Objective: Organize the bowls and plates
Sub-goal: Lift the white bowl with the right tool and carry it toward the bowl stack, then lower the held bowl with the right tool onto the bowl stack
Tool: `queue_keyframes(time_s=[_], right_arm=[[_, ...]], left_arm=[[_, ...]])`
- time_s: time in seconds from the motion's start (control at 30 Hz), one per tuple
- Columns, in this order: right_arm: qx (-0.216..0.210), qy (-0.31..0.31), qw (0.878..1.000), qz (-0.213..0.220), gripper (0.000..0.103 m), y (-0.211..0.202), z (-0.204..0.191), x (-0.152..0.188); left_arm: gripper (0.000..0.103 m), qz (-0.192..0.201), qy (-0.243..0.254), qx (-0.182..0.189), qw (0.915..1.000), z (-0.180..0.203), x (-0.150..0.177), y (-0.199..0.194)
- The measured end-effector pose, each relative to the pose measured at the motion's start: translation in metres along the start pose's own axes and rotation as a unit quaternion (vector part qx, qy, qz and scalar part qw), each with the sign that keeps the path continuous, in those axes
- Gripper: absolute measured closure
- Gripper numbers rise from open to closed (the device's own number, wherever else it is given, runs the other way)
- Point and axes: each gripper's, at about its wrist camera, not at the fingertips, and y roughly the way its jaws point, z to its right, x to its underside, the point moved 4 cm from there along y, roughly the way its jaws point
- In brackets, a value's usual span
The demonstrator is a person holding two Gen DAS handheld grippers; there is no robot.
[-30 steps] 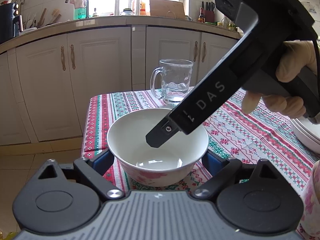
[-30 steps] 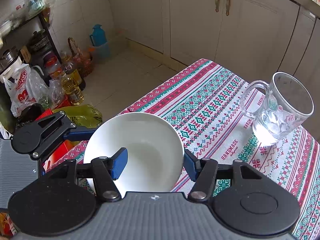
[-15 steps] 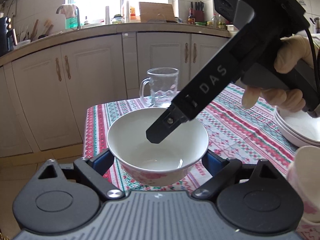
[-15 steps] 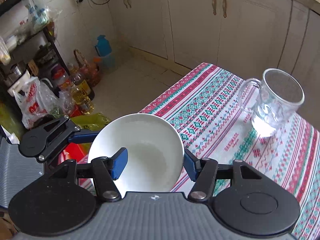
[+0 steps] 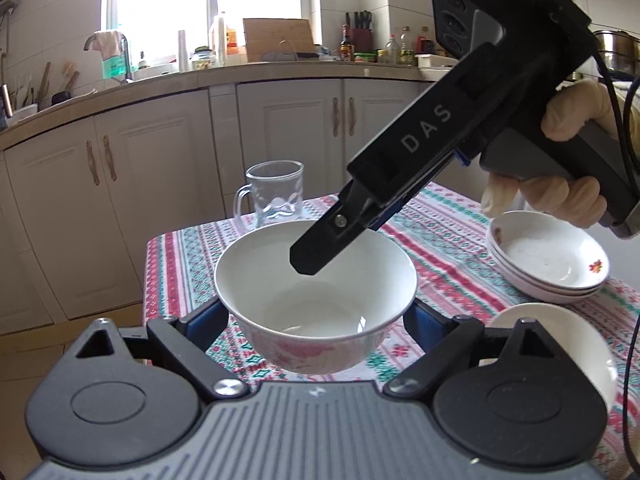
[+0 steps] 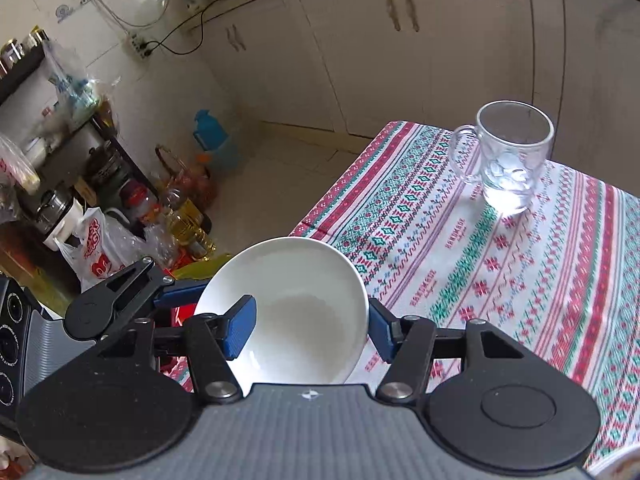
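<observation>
Blue fingers [image 6: 240,328] grip round glossy bowl [image 6: 296,304].

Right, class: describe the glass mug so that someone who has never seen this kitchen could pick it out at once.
Start at the table with the red, green and white patterned tablecloth, in front of the pale kitchen cabinets. Near its far corner, on the cabinet side, stands the glass mug, upright, alone, handle on one side. It is the only see-through thing on the cloth; every other dish there is white.

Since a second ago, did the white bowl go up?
Yes. The white ceramic bowl, held by both claws, rose: the striped tablecloth's edge and clear glass mug sit farther beneath and beyond it.
</observation>
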Motion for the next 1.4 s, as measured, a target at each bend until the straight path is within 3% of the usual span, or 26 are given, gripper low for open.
queue_keyframes(time_s=[0.77,1.4], right_arm=[[0.026,0.004,0.999,0.022,0.037,-0.082,-0.01,0.062],[0.04,0.022,0.999,0.022,0.037,-0.108,-0.009,0.118]], left_arm=[[0.009,0.001,0.028,0.051,0.9983,0.065,-0.004,-0.036],[0.009,-0.021,0.033,0.083,0.9958,0.106,0.014,-0.047]])
